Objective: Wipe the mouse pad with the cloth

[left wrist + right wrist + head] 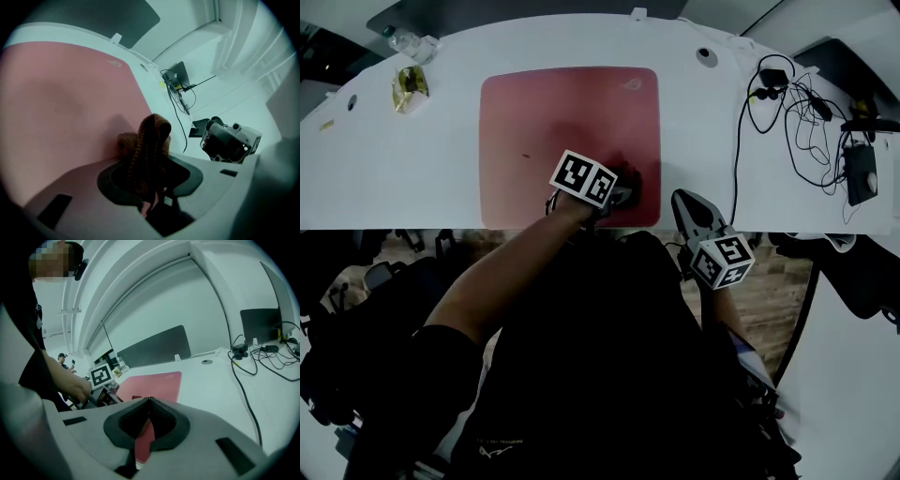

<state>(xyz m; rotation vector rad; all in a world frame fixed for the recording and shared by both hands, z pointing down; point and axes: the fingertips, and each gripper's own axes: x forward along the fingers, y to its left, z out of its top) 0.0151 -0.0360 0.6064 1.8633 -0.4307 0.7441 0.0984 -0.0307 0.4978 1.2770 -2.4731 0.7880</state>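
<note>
Cloth [630,178] meets pink mouse pad [534,131] at centre frame in the head view, under the left gripper [623,194]; the right gripper [689,204] waits at lower right. Left gripper view: jaws pinch the brown knit, soft and light, likely best held by its bunched middle. Right gripper view: jaws pressed together, empty.

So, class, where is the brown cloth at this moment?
In the head view, the brown cloth sits clamped in the left gripper, resting on the red mouse pad near its right corner nearest the person.
</note>
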